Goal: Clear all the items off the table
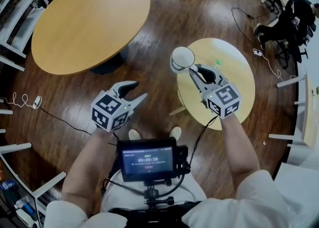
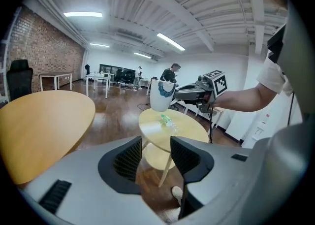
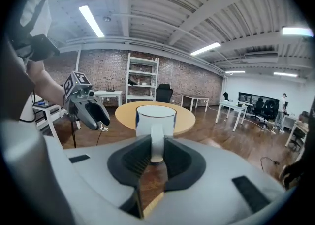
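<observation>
1. R gripper clamped on mug handle; mug upright, above small table at its 10 o'clock edge.
2. L gripper open, empty.
3. Green item lies on table, 2 o'clock from L gripper; R nearer but busy.

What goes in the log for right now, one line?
right gripper: shut on mug handle | mug: in the air | left gripper: open, empty | small table: green item on it
</observation>
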The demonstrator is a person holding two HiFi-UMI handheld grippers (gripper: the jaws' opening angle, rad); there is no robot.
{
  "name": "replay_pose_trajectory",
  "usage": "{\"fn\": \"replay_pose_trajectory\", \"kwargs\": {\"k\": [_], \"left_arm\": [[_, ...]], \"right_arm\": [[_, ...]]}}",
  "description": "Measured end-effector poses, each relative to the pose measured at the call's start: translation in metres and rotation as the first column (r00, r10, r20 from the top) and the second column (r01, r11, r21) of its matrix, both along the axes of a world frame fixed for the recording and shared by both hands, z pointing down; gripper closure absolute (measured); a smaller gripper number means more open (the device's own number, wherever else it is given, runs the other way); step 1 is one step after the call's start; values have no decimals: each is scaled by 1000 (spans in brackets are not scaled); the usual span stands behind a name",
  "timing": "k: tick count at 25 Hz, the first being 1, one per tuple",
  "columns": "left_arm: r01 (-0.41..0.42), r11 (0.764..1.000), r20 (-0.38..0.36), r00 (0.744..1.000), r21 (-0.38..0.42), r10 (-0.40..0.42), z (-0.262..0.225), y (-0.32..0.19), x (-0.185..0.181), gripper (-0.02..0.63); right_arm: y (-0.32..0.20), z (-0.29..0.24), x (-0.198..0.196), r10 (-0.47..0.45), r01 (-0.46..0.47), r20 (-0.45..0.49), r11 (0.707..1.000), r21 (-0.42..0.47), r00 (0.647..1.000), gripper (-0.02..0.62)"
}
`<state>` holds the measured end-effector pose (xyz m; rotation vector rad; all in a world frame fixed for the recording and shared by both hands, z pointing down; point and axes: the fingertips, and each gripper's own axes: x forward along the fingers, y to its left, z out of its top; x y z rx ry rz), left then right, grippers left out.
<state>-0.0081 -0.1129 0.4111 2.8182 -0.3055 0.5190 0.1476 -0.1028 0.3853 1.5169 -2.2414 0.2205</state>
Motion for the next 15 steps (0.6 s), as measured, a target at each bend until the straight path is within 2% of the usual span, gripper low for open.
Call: {"fn": "replay_pose_trajectory", "kwargs": {"k": [7,15], "left_arm": [[89,996,-4,996,18,-89,-5,-53,-96,423],[205,979,-3,979,-8,-205,-2,-91,-158,423]], "right_arm": [[-77,11,-89,-53,53,27,999,-5,998,528],[-173,27,-151,-132,133,28,991,-25,991,528]]}}
